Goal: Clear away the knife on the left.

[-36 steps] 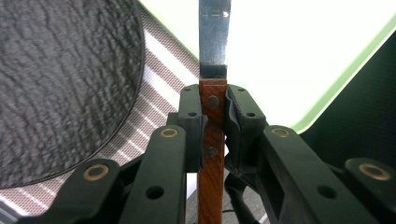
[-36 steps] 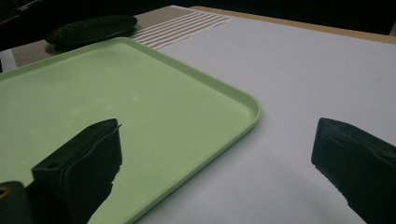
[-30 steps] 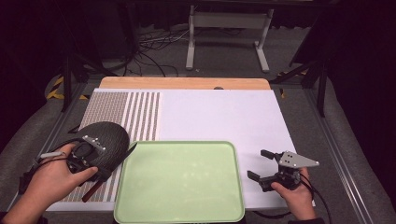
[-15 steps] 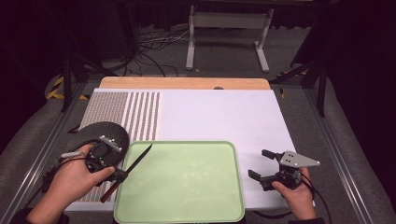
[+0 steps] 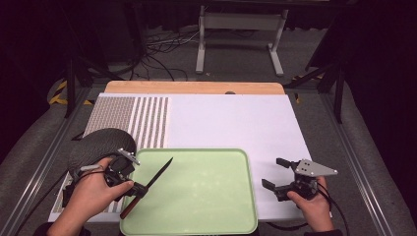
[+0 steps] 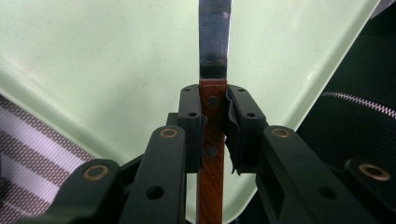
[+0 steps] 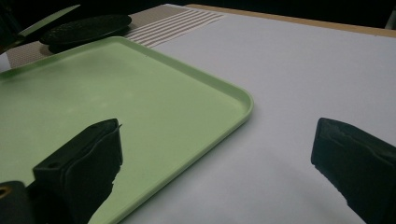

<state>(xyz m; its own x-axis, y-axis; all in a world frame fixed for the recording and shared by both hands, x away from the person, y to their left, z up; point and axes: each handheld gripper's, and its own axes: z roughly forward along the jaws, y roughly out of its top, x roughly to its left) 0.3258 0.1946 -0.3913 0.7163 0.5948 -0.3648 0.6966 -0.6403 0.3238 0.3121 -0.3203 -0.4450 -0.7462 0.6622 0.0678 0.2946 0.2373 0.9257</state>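
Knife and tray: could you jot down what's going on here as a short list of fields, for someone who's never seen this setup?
held thing: knife, wooden handle, dark blade
holder: left gripper, shut on the handle
knife position: blade over the tray's left part, tip pointing away from the person
tray: light green, nothing lying in it
right gripper: open, holding nothing, over the white mat right of the tray
other: dark zipped pouch on the striped mat left of the tray

Wood-handled knife [image 5: 147, 184] — over green tray [image 5: 216, 206]
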